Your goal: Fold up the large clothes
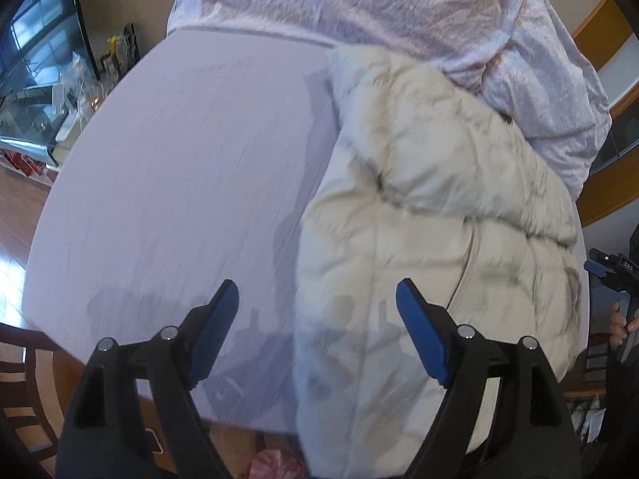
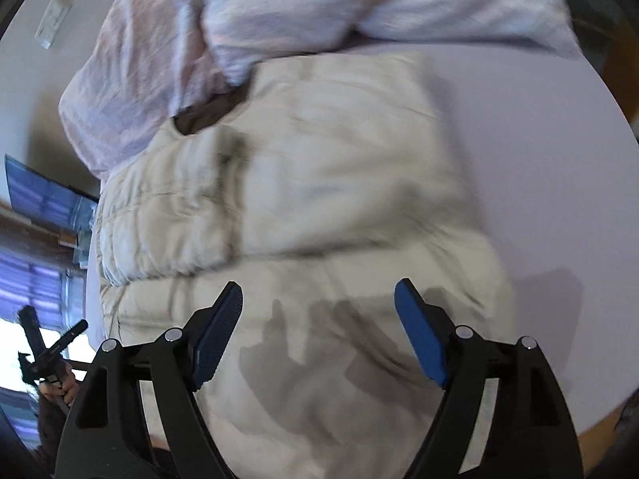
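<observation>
A cream quilted jacket [image 1: 431, 199] lies flattened on a pale lilac table [image 1: 179, 159], its near end hanging over the front edge. My left gripper [image 1: 317, 291] hovers open above the jacket's left border, one blue pad over bare table and the other over the fabric, with nothing between them. In the right wrist view the same jacket [image 2: 319, 159] fills the middle, and my right gripper [image 2: 318, 291] stands open just above its near part, gripping nothing. Both views are blurred. The right gripper [image 1: 611, 271] also shows at the table's right edge, held by a hand.
A crumpled pink-and-white garment [image 1: 359, 4] is heaped at the table's far side, overlapping the jacket's top [image 2: 279, 8]. A dark wooden chair [image 1: 24, 379] stands at the near left. A glass cabinet [image 1: 32, 60] is beyond the table on the left. Bare tabletop [image 2: 539, 159] lies right of the jacket.
</observation>
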The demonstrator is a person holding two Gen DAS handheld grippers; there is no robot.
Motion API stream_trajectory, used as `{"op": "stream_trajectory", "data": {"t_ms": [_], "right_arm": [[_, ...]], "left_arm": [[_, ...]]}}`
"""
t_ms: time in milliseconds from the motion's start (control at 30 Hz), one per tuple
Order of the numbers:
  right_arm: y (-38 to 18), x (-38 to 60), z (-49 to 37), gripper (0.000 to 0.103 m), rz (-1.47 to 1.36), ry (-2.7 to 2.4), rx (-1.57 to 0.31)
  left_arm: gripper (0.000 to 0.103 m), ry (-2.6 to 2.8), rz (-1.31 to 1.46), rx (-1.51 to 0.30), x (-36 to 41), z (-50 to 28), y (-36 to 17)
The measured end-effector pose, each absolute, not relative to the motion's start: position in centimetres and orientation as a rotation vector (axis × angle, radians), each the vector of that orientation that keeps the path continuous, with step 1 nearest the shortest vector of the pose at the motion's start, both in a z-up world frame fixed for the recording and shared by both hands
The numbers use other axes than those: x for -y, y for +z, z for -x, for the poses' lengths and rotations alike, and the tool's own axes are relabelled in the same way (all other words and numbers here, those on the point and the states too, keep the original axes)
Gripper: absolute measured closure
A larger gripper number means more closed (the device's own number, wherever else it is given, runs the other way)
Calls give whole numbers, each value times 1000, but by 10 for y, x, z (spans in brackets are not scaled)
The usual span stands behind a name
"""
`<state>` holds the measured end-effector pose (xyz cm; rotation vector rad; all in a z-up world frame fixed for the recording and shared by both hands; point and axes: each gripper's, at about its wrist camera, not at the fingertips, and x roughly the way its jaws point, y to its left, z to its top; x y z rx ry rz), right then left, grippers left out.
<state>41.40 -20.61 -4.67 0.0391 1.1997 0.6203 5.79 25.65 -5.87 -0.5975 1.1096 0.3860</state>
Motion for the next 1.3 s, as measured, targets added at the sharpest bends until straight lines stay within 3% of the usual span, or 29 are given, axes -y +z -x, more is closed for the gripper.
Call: {"op": "stream_trajectory", "data": {"t_ms": [367,1300], "right_arm": [[-103,329,-408,23,-258,565,-1391],[-140,304,-376,27,-315,878,-1516]], "left_arm": [[22,277,689,-1175,-234,-30,-90],[28,230,695,-1217,-183,-23,-112]]}}
